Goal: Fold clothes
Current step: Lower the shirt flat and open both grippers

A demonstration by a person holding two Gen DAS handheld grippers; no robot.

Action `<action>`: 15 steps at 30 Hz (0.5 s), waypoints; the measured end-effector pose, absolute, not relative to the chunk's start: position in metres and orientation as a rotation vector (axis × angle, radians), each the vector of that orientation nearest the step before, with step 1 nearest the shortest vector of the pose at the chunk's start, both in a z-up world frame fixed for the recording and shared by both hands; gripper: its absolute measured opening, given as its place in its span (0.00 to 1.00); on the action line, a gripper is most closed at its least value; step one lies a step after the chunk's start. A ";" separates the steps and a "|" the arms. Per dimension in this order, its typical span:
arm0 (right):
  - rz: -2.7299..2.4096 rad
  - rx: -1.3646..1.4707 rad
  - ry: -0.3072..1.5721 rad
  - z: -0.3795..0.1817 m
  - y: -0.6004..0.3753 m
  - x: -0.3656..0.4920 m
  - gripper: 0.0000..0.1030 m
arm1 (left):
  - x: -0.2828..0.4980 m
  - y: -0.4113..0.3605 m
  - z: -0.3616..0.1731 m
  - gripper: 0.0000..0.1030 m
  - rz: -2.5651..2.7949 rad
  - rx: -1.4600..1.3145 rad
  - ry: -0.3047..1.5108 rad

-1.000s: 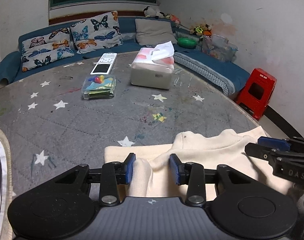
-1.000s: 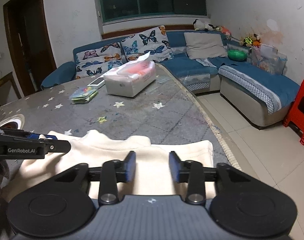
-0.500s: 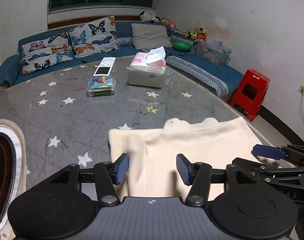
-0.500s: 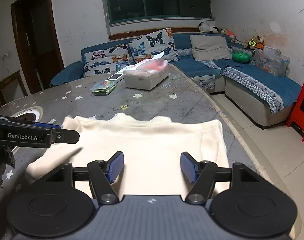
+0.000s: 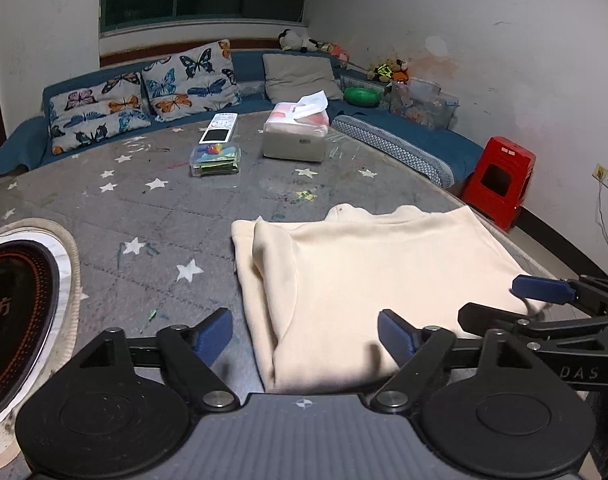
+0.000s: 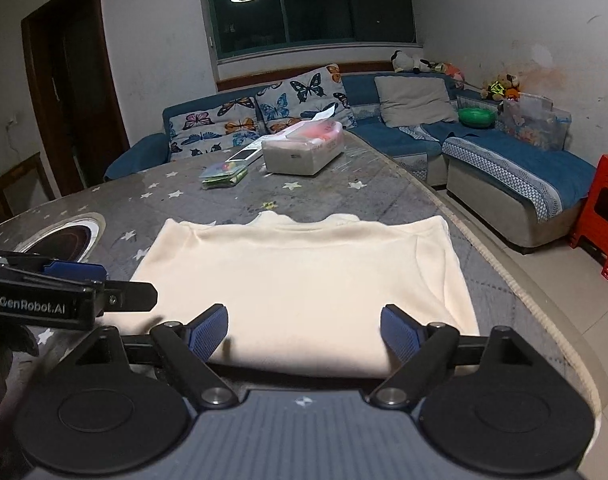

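Note:
A cream garment lies flat on the grey star-patterned table, folded into a rectangle with its collar at the far edge. It also shows in the right wrist view. My left gripper is open and empty, above the garment's near left edge. My right gripper is open and empty, above the garment's near edge. The right gripper shows at the right of the left wrist view. The left gripper shows at the left of the right wrist view.
A tissue box, a clear box of small items and a remote sit at the table's far side. A round inset cooker is at the left. A blue sofa and red stool stand beyond the table's right edge.
Both grippers have opened wide, let go of the garment and drawn back and up. The garment now lies flat and folded on the table.

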State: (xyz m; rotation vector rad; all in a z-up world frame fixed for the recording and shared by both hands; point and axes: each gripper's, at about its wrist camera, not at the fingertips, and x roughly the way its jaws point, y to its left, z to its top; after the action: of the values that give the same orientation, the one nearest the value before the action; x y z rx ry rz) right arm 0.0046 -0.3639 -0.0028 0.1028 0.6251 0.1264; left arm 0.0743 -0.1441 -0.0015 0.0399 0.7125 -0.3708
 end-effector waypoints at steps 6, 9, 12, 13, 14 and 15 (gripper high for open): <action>0.104 0.069 0.610 -0.001 -0.357 -0.005 0.95 | 0.064 -0.141 -0.001 0.89 -0.378 0.036 0.702; 0.084 0.051 0.599 0.001 -0.355 -0.008 1.00 | 0.061 -0.139 -0.001 0.90 -0.380 0.037 0.700; 0.083 0.046 0.598 0.002 -0.354 -0.011 1.00 | 0.058 -0.138 0.000 0.95 -0.383 0.036 0.696; 0.081 0.044 0.599 0.002 -0.354 -0.011 1.00 | 0.057 -0.138 0.000 0.97 -0.384 0.035 0.695; 0.078 0.039 0.600 0.002 -0.353 -0.012 1.00 | 0.056 -0.137 0.001 0.97 -0.386 0.035 0.693; 0.074 0.033 0.602 0.001 -0.352 -0.012 1.00 | 0.055 -0.137 0.001 0.98 -0.387 0.035 0.691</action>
State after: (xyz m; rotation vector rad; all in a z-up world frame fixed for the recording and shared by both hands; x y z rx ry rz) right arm -0.0122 -0.3522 0.0011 0.0328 0.6019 0.0736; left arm 0.0555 -0.1369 0.0012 0.0345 0.6912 -0.3875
